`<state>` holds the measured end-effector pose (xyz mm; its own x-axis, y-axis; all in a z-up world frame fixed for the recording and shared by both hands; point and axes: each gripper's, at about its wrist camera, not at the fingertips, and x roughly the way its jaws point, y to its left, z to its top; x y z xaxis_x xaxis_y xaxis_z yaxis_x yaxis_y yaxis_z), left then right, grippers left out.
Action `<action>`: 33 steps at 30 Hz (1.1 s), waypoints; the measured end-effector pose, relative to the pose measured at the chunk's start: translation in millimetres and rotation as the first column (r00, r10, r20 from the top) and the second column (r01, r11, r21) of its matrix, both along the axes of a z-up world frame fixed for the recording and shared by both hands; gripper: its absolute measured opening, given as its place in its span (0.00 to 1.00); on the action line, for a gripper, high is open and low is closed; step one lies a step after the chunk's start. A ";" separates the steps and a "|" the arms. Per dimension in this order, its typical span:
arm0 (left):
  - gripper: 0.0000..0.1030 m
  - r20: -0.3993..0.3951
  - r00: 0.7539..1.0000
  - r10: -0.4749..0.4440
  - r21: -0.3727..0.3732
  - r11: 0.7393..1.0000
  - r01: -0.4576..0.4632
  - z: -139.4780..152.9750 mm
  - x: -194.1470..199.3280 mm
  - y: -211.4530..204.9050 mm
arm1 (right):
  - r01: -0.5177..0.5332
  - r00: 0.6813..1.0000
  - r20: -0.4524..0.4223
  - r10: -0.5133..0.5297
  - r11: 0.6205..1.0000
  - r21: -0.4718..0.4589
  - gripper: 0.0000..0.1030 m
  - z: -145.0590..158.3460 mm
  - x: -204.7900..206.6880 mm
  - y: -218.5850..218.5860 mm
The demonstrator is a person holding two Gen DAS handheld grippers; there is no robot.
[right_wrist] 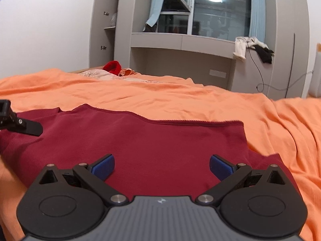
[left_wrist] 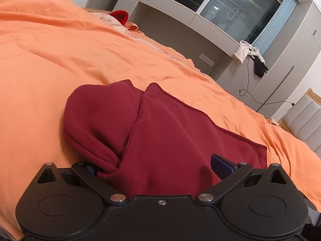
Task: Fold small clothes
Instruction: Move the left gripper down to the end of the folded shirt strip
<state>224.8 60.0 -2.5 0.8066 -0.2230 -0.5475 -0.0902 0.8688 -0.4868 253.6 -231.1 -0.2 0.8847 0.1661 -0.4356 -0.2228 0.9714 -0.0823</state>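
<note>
the bed point(right_wrist: 180, 98) is covered by a rumpled orange sheet. a dark red garment point(right_wrist: 152, 140) lies spread on it near the near edge. a bright red item point(right_wrist: 112, 66) sits at the far edge.

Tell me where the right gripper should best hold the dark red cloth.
Probably at the near right corner of the dark red cloth, coming in low from the near side. There the edge lies free on the orange sheet, while the right gripper hovers open over flat cloth.
</note>
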 end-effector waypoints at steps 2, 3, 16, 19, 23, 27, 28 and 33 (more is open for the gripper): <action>0.99 -0.001 1.000 0.001 -0.003 1.000 -0.001 -0.8 -0.3 -0.1 | -0.009 1.000 0.020 0.009 1.000 -0.019 1.00 0.3 0.0 5.2; 0.99 -0.001 1.000 0.002 -0.004 1.000 -0.002 -1.0 0.0 -0.2 | -0.015 0.999 0.028 0.015 1.000 -0.028 1.00 0.2 0.3 7.5; 0.99 0.004 1.000 -0.008 0.033 0.999 0.007 -4.7 -1.7 -3.7 | -0.021 0.999 0.022 0.023 0.995 -0.099 1.00 -29.3 2.5 19.0; 0.99 0.019 1.000 0.005 -0.005 1.000 -0.005 -6.1 -6.0 1.3 | -0.013 0.999 0.045 0.018 0.995 -0.102 1.00 -32.4 -0.5 19.4; 0.99 0.043 0.998 0.054 -0.104 0.993 -0.049 -9.0 -12.1 11.9 | -0.004 0.997 0.071 0.011 0.995 -0.101 1.00 -35.1 -3.3 19.5; 0.99 0.055 0.992 0.111 -0.179 0.979 -0.099 -11.5 -15.2 20.3 | -0.002 0.997 0.078 0.010 0.995 -0.101 1.00 -35.7 -3.6 19.4; 0.99 0.057 0.991 0.119 -0.186 0.977 -0.107 -12.1 -15.6 21.0 | -0.002 0.997 0.077 0.010 0.995 -0.099 1.00 -35.7 -3.2 19.1; 0.98 0.063 0.991 0.115 -0.144 0.984 -0.105 -11.0 -14.5 15.2 | 0.005 0.996 0.090 0.004 0.995 -0.103 1.00 -36.1 -4.5 18.4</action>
<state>210.3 75.2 -13.5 0.8659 -0.2015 -0.4578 -0.1422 0.7783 -0.6116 249.2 -212.7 -36.3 0.9211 0.1238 -0.3690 -0.2092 0.9570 -0.2011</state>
